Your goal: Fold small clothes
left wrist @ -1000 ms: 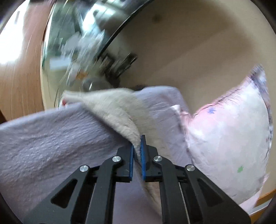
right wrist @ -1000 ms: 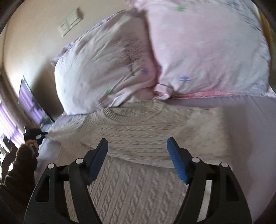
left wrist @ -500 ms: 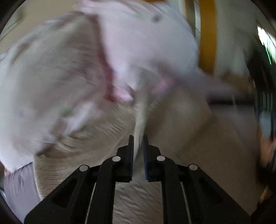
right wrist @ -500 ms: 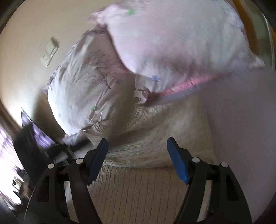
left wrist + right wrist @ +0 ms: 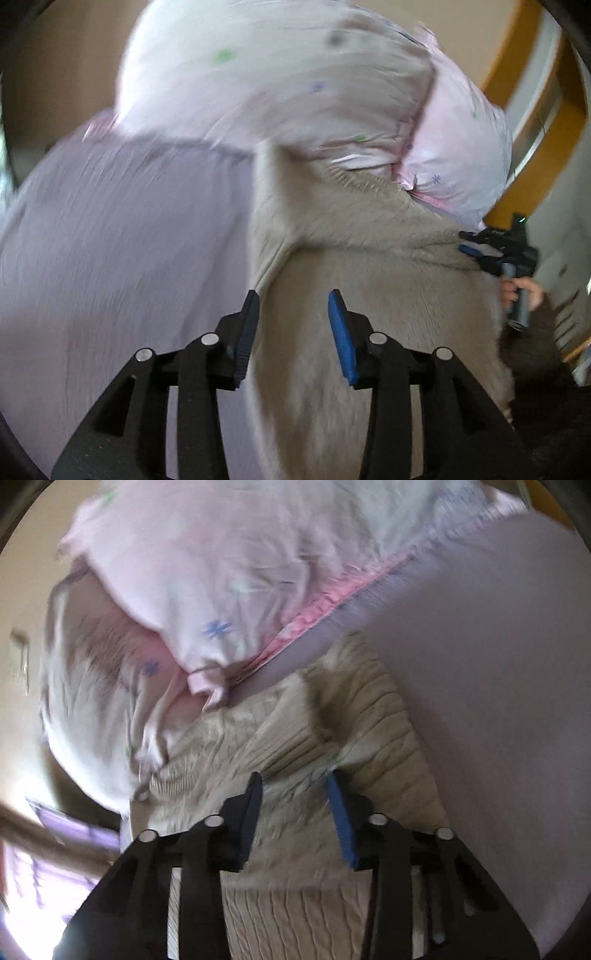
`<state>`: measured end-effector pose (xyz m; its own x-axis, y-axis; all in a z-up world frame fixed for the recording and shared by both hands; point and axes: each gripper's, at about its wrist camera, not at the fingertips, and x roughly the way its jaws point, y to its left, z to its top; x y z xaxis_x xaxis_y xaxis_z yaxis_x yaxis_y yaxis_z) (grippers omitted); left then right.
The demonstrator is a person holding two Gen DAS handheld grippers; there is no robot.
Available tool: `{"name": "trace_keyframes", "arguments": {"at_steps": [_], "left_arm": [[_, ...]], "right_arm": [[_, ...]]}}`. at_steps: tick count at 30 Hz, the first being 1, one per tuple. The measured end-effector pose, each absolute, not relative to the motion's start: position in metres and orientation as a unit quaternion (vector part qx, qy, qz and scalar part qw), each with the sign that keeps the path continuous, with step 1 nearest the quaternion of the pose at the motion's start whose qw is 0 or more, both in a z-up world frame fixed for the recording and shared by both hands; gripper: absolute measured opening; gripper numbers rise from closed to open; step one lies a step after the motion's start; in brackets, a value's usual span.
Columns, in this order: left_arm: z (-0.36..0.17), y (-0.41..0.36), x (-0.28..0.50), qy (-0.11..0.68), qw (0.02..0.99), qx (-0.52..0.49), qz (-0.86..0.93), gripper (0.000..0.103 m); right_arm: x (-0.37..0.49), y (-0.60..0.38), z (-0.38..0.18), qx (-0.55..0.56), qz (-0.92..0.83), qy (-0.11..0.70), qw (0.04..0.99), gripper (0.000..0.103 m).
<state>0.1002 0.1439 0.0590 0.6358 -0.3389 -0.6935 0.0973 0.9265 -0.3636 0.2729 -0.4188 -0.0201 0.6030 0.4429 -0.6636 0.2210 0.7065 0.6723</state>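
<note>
The cream cable-knit sweater [image 5: 369, 746] lay flat on the lilac crinkled bedsheet [image 5: 110, 240], its ribbed neckline at the far end, touching two pale pink pillows printed with small stars [image 5: 221, 590]. Its long axis ran from near to far, straight ahead of both tools.

The left gripper [image 5: 293, 332] hung released, blue-padded jaws apart with nothing between them, just above the sweater's left edge, where a folded-in layer met the sheet. The right gripper [image 5: 295, 812] was also spread, hovering low over a sleeve doubled across the chest, the ribbed cuff [image 5: 291, 738] lying just beyond its tips; whether the pads touched the knit could not be told through the blur. In the left wrist view the right tool showed at the far right edge of the garment, so each hand sat nearest its own side.

The knit looked thick, soft and ridged, likely to hold a crease loosely and drag on the crinkled sheet. The sleeves appeared tucked in, so the lengthwise fold probably remained, needing a grip on the near hem, which was out of view.
</note>
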Motion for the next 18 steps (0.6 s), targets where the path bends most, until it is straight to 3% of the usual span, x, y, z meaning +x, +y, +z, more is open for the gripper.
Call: {"name": "trace_keyframes", "arguments": {"at_steps": [1, 4, 9, 15, 17, 18], "left_arm": [[0.056, 0.152, 0.09, 0.41, 0.89, -0.159, -0.124, 0.042], [0.046, 0.164, 0.068, 0.411, 0.88, -0.193, -0.139, 0.045], [0.029, 0.158, 0.053, 0.423, 0.869, -0.201, -0.162, 0.048], [0.02, 0.153, 0.031, 0.436, 0.864, -0.184, -0.171, 0.057], [0.017, 0.154, 0.026, 0.439, 0.863, -0.183, -0.171, 0.058], [0.017, 0.155, 0.022, 0.437, 0.863, -0.184, -0.172, 0.059]], "right_arm": [[0.277, -0.419, -0.021, 0.38, 0.069, 0.434, 0.814, 0.018], [0.282, -0.418, -0.011, 0.358, 0.084, 0.402, 0.839, 0.005], [0.246, -0.416, 0.024, 0.335, 0.084, 0.349, 0.871, 0.004], [0.194, -0.419, 0.013, 0.318, 0.039, 0.388, 0.864, 0.003], [0.17, -0.424, 0.01, 0.331, 0.05, 0.401, 0.853, 0.007], [0.159, -0.424, 0.011, 0.328, 0.054, 0.404, 0.852, 0.021]]}}
